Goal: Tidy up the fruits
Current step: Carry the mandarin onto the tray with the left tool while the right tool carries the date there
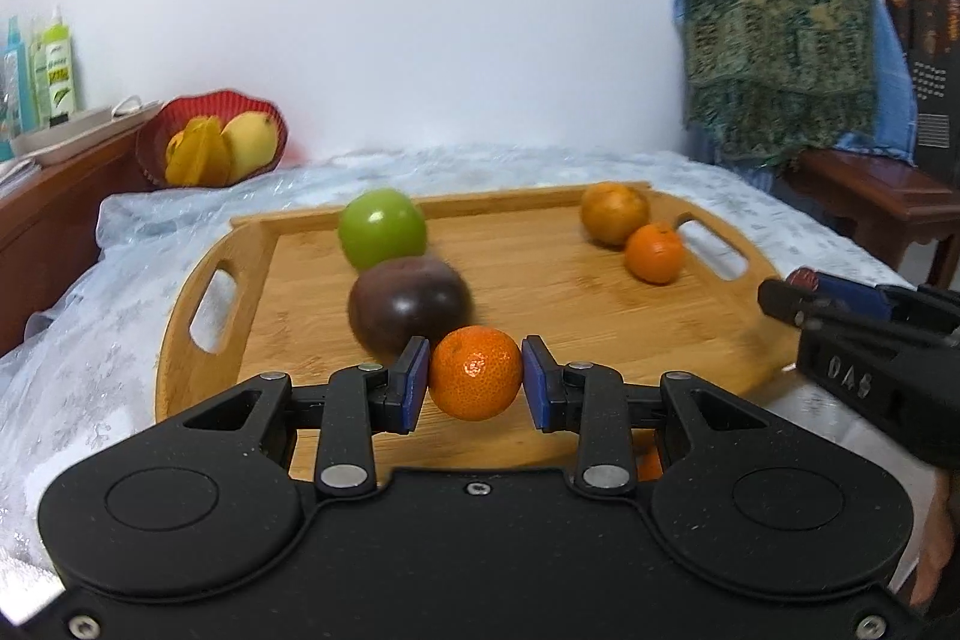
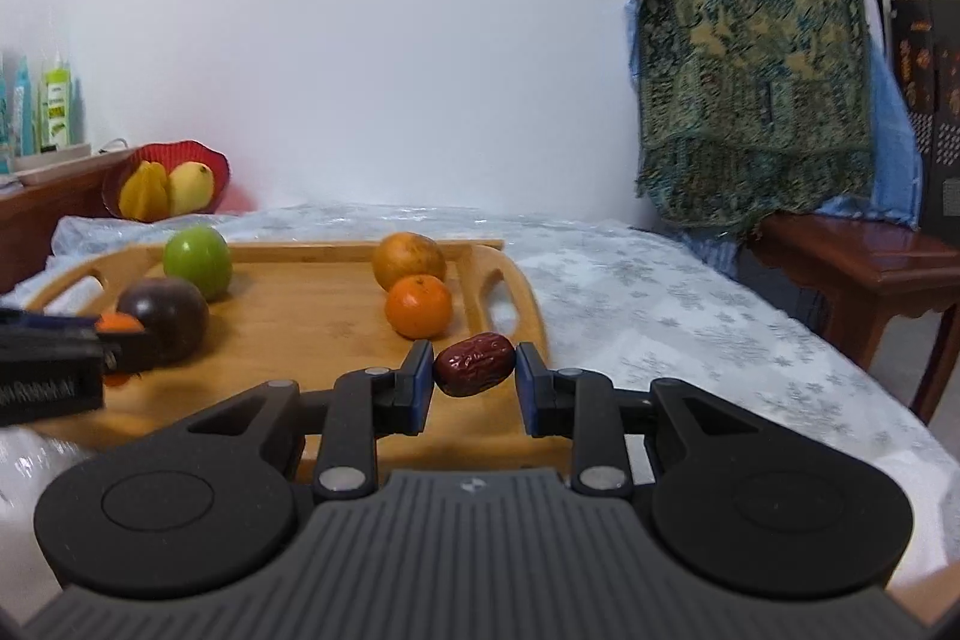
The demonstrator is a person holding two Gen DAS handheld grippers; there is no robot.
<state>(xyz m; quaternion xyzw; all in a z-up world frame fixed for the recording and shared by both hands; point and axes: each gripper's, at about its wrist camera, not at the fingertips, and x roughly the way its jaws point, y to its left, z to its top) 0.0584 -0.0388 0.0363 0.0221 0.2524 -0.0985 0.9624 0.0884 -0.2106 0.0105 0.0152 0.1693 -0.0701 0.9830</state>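
My left gripper [image 1: 476, 379] is shut on a small mandarin [image 1: 475, 371], held just above the near part of the wooden tray [image 1: 540, 292]. My right gripper [image 2: 474, 373] is shut on a red date [image 2: 474, 363] over the tray's [image 2: 300, 316] right front corner. On the tray lie a green apple [image 1: 382, 228], a dark purple fruit [image 1: 409, 305], a dull orange [image 1: 613, 212] and a second mandarin [image 1: 654, 252]. In the right wrist view the same fruits appear: green apple [image 2: 198, 261], purple fruit [image 2: 163, 319], dull orange [image 2: 408, 260], mandarin [image 2: 418, 306].
A red basket [image 1: 264, 112] with a starfruit and a mango stands at the back left on the cloth-covered table [image 1: 90, 340]. Bottles [image 1: 57, 70] line a wooden ledge at left. A patterned cloth [image 2: 750, 70] hangs over a wooden side table [image 2: 870, 268] at right.
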